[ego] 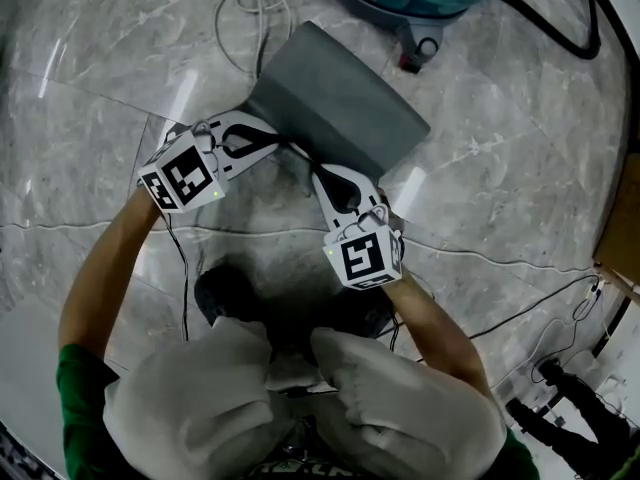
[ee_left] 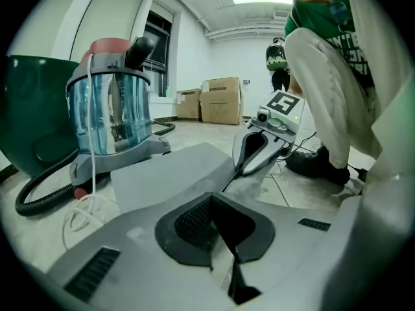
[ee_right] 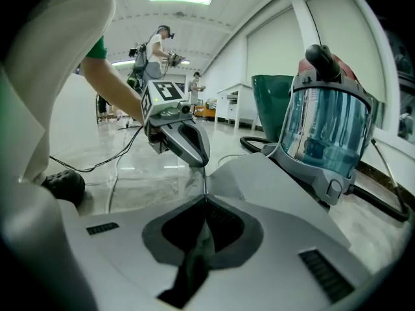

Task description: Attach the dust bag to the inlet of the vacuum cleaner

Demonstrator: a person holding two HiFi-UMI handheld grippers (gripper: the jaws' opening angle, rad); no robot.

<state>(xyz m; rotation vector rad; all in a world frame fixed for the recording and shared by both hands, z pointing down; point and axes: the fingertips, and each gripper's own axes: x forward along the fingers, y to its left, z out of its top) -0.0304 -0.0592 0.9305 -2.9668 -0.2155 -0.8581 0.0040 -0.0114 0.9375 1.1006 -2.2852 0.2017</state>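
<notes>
Boxes (ee_left: pixel 220 101) beyond vac (ee_left: pixel 110 118) (left gripper view)

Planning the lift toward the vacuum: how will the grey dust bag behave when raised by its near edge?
Probably floppy: the dust bag is thin, flat and creased, so it should sag between the left gripper and right gripper, both shut on its near edge. Likely light, since it lies flat and looks empty. Unlikely to roll.

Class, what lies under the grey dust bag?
Only marble floor shows around the dust bag; whatever is directly beneath it is covered by the bag itself.
</notes>
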